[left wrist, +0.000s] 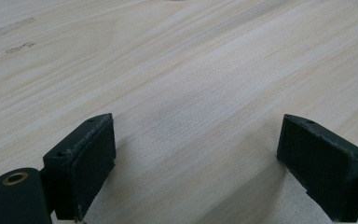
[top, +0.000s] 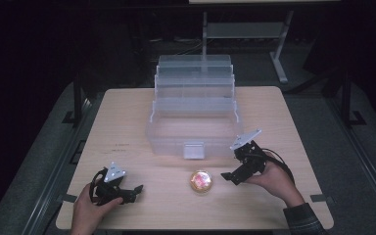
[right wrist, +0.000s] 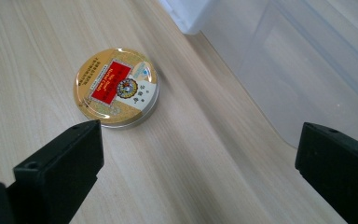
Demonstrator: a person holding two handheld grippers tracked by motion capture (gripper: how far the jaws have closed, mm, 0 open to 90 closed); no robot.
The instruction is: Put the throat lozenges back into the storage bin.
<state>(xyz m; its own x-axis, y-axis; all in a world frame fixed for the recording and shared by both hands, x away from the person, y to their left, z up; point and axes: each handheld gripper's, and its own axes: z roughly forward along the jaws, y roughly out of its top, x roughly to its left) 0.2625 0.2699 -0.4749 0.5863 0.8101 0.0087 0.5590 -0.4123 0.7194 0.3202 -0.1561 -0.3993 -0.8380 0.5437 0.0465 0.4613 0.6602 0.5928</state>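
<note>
Gold round tin (top: 200,180) lies flat on the wooden table (top: 127,122). Right gripper (top: 235,161) sits near it, jaws wide apart. Left gripper (top: 136,192) gapes too.

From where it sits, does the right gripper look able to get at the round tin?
Probably yes. The right gripper has its tongs open and aimed toward the round tin, with bare table between them. The clear box stands off to the side, not in the way.

Clear plastic tiered box (top: 194,98) open at wooden table (top: 127,122) centre; metal stand (top: 245,29) behind.
</note>
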